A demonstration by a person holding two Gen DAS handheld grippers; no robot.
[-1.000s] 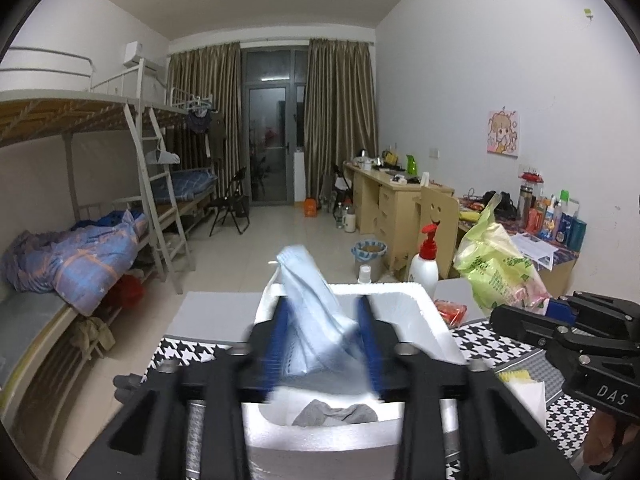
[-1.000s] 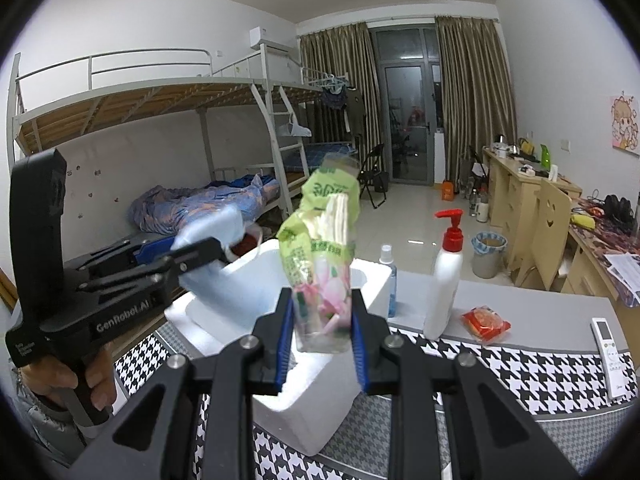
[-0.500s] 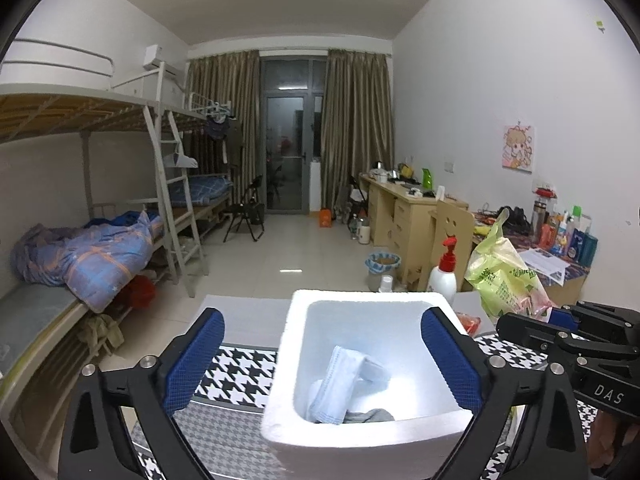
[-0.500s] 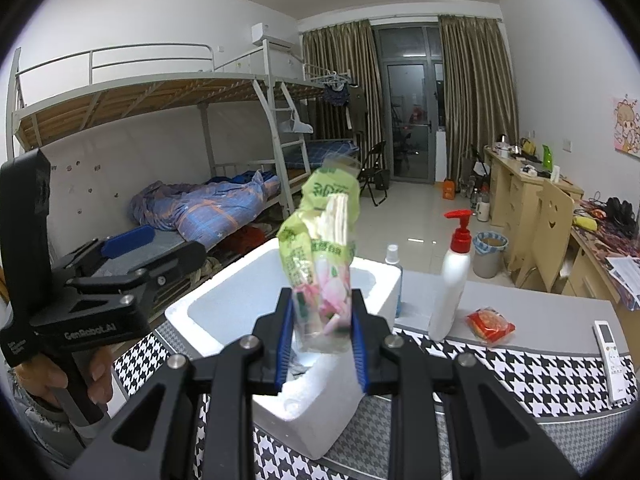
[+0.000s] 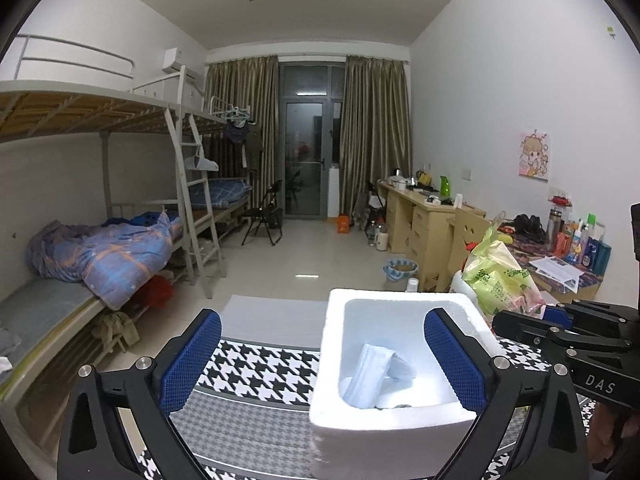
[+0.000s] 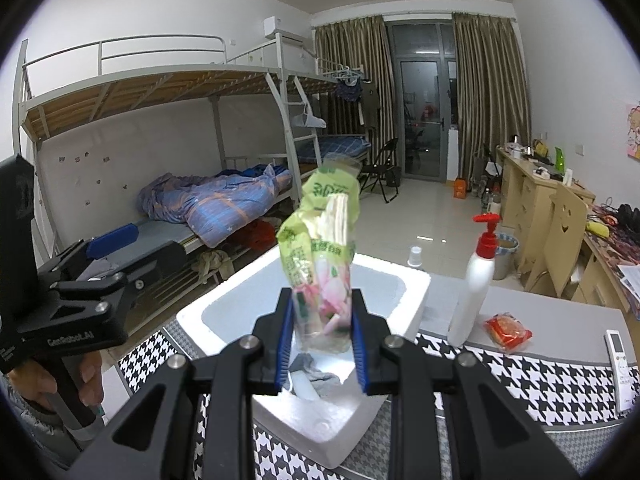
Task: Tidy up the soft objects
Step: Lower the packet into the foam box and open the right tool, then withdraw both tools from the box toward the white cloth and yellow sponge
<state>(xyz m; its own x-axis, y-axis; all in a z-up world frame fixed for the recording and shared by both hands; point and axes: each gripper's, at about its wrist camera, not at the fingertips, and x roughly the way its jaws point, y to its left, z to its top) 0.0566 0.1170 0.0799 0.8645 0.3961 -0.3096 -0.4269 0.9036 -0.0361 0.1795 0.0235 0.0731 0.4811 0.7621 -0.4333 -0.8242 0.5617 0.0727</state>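
Dropped blue mask [image 5: 370, 376] now in foam box [image 5: 394, 424], left gripper [image 5: 324, 364] wide, right gripper [image 6: 320, 338] clamping green packet [image 6: 320, 248].

Foam box [image 5: 394, 426]: on the table [image 5: 256, 364].
Mask [image 5: 370, 374]: inside the box.
Tissue pack [image 6: 320, 264]: above the box, between the right gripper [image 6: 320, 340] fingers.
Pump bottle [image 6: 474, 280]: right of the box.
Remote [image 6: 620, 354]: far right on the table.
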